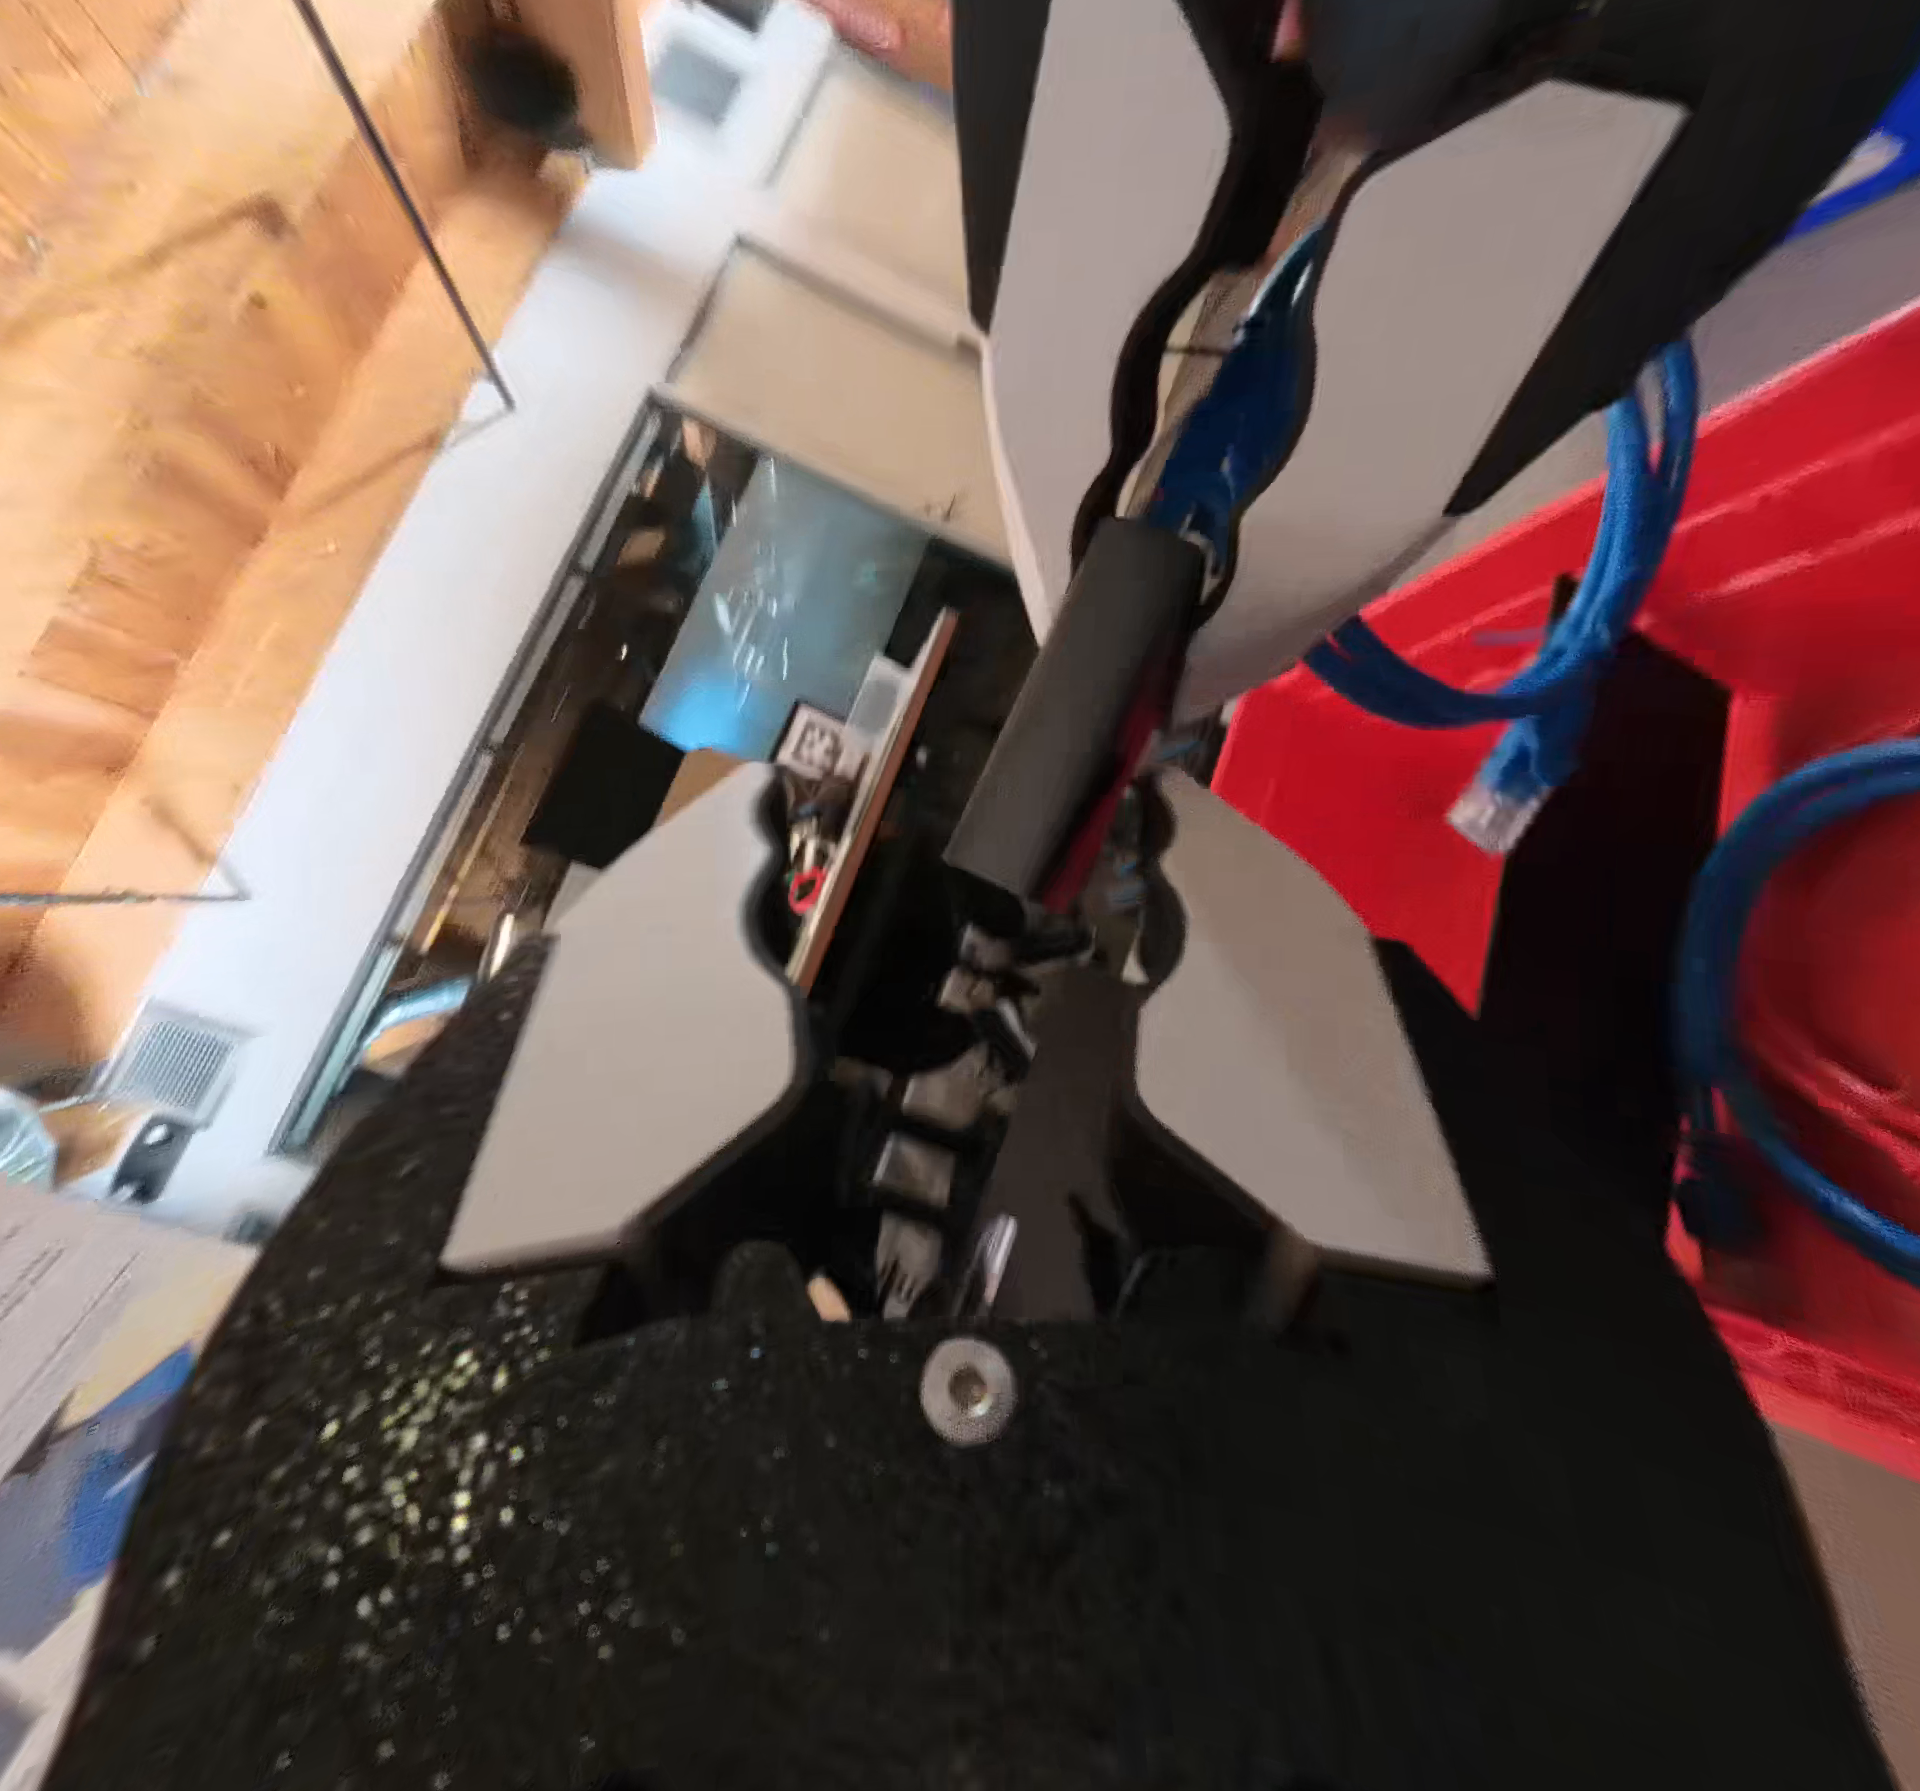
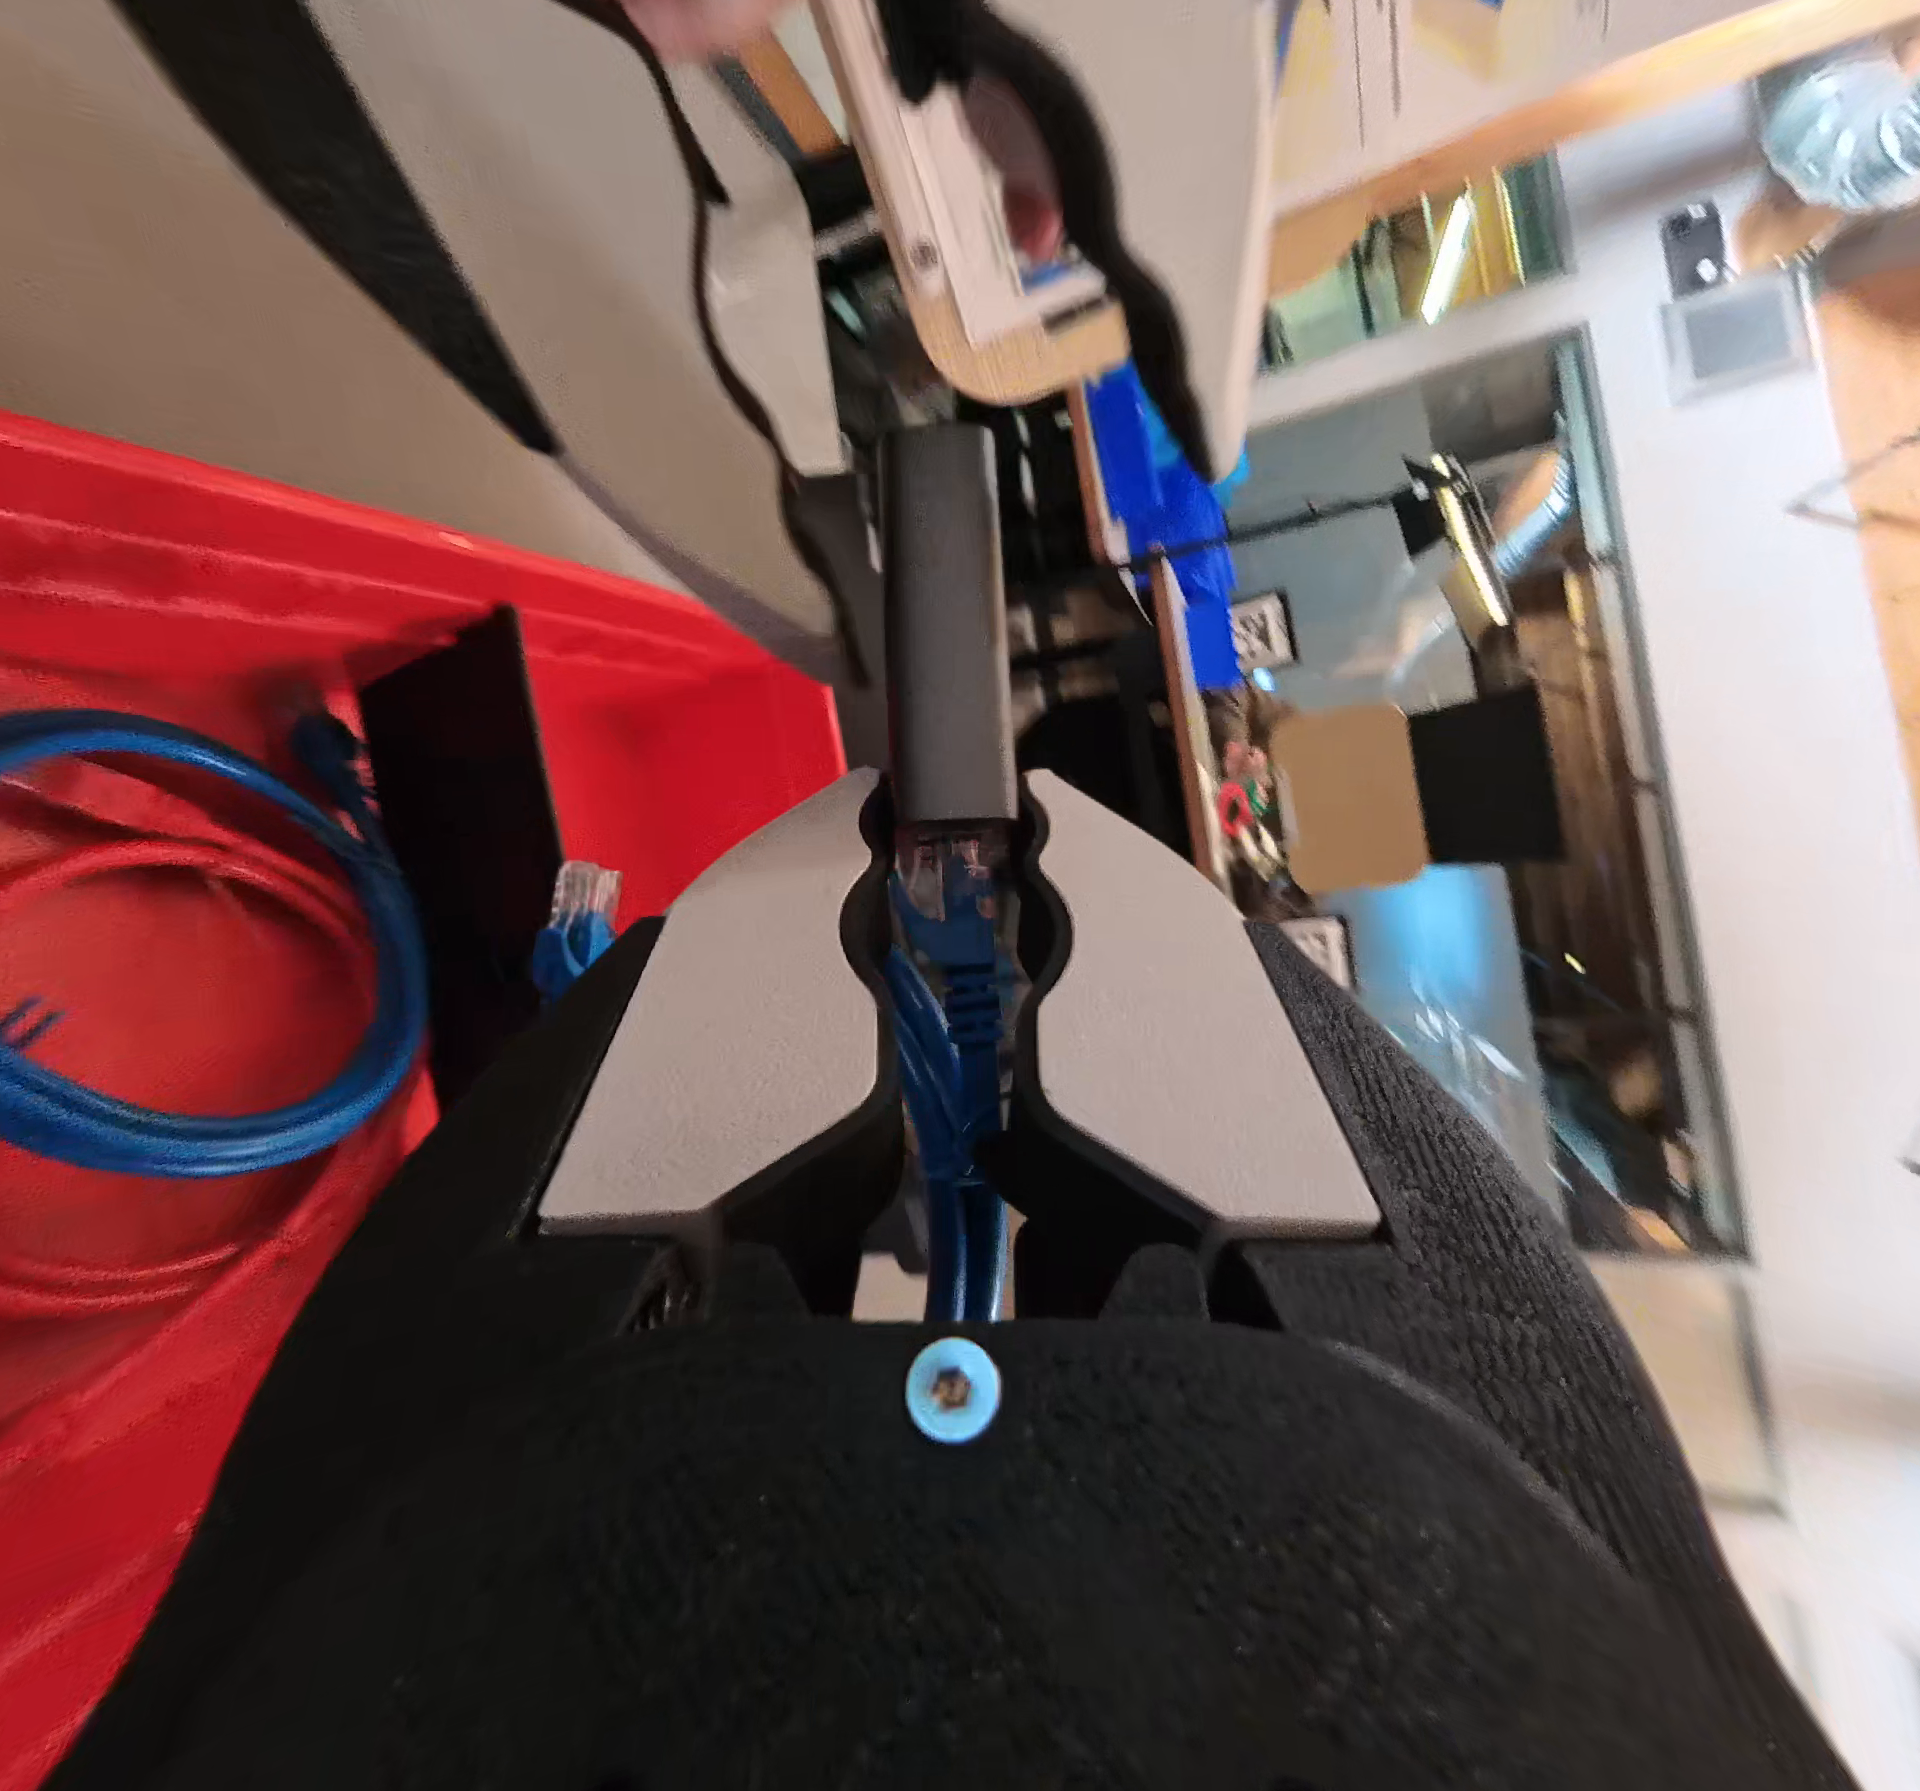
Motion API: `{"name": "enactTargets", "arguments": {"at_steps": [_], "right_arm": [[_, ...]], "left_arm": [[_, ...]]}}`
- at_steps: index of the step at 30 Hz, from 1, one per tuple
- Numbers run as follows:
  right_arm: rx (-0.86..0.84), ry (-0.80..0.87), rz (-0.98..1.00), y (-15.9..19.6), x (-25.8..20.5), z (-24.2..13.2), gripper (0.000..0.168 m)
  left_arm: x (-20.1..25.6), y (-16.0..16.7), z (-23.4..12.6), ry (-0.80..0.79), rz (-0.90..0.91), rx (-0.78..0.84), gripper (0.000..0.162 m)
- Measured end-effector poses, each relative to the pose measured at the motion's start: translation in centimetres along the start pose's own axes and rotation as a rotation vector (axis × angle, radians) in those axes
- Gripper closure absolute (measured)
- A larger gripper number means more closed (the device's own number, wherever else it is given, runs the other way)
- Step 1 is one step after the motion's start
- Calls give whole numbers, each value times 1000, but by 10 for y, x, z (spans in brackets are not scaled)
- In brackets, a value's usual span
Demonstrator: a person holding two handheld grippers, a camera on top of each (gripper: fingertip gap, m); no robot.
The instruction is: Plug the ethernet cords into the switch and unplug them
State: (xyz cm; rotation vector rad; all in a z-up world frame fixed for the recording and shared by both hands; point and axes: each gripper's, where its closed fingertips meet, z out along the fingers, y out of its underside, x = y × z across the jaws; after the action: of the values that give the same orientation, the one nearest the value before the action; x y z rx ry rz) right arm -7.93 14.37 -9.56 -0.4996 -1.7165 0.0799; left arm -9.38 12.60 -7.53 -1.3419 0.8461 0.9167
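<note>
Up close, right hand-held gripper (image 2: 951, 842) clamped around blue cable plug (image 2: 961, 920) beside black adapter (image 2: 951, 640).

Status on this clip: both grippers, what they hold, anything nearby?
Right gripper shut on blue network cable, plugged into dark grey adapter block. Left gripper open around the block's far end. Red plastic bin alongside.

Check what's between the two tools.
Right wrist view: a dark grey block bridges them. The blue cable plug held by the right tool enters its near end; its far end sits inside the open left tool.
</note>
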Motion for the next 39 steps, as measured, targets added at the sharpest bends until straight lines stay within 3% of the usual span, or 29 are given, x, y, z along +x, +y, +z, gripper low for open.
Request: {"name": "enactTargets", "arguments": {"at_steps": [1,2,3,5,7,11,14,17,20,25,28,34,36,39], "right_arm": [[-47,25,-22,4,2,2,149],[-80,38,-42,7,2,4,149],[-94,41,-56,7,1,5,148],[-69,25,-63,1,-3,7,149],[-47,35,-56,-1,-2,6,149],[59,3,-38,-10,-3,-3,144],[270,-50,91,-28,5,-33,134],[509,-61,244,-39,26,-77,133],[676,-39,391,-29,49,-105,135],[850,-25,710,6,80,-103,144],[917,-101,771,8,76,-93,143],[1373,-224,965,18,93,-133,145],[1387,-188,1090,42,105,-128,150],[1270,-141,1201,67,107,-105,157]], "left_arm": [[4,3,2,24,17,-52,84],[9,4,4,48,45,-81,85],[12,2,4,46,104,-82,91],[15,-1,6,15,246,-85,122],[18,-1,7,33,265,-94,135],[17,0,5,48,247,-101,139],[17,12,3,92,158,-96,141],[15,17,-2,132,-47,8,141],[5,7,-12,167,-326,219,142],[-24,-25,-40,229,-672,578,143],[-32,-35,-51,227,-691,662,143],[-34,-35,-51,167,-627,657,143],[-38,-38,-57,166,-653,720,143],[-48,-47,-72,180,-735,887,143]]}}
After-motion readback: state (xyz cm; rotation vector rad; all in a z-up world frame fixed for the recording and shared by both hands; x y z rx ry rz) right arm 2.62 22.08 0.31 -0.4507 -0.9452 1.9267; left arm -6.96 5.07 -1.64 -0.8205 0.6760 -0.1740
